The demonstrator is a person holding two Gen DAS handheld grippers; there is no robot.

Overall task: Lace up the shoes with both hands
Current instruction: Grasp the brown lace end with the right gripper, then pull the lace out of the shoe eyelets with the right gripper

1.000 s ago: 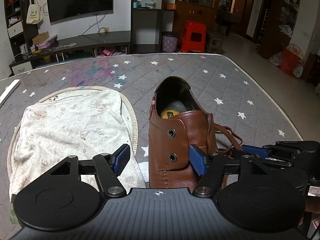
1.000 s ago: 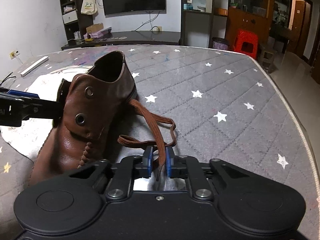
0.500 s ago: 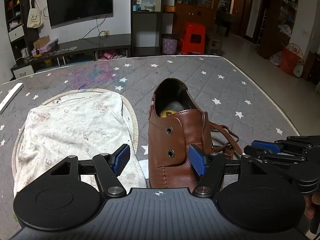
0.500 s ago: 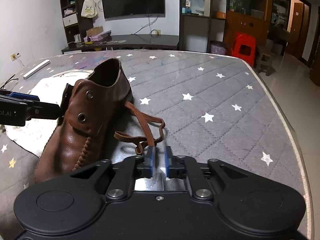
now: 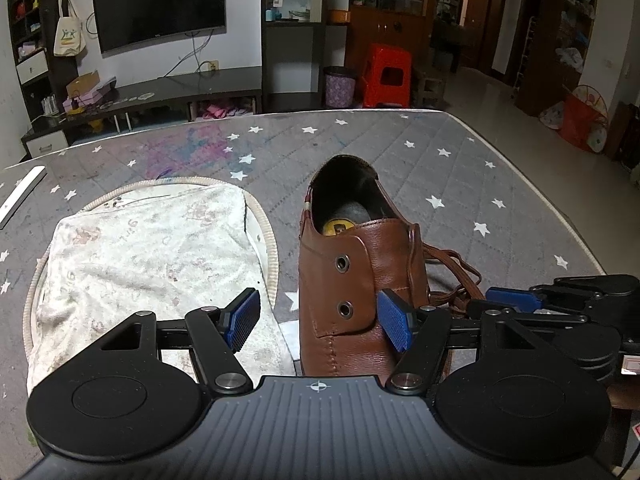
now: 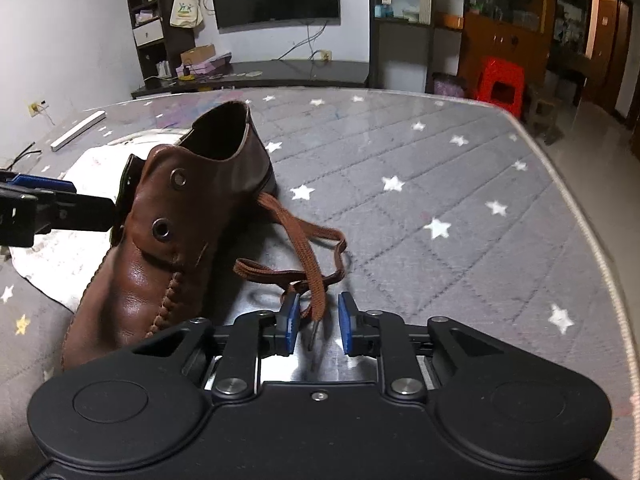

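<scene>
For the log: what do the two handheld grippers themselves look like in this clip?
Both match. The left gripper and right gripper have matte black bodies with two round discs, angular black linkage arms with silver pivot bolts, and blue ribbed fingertip pads. The left body has a ridged grey centre panel with a small white crosshair mark. No cables or sleeves show.

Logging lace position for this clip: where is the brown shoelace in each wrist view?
Left wrist: shoelace bunched right of the brown shoe, partly hidden behind it and the gripper fingers.
Right wrist: shoelace low centre, its tip hanging between the right gripper pads, which stand apart.
Shared landmark: red stool beyond the mattress.
</scene>
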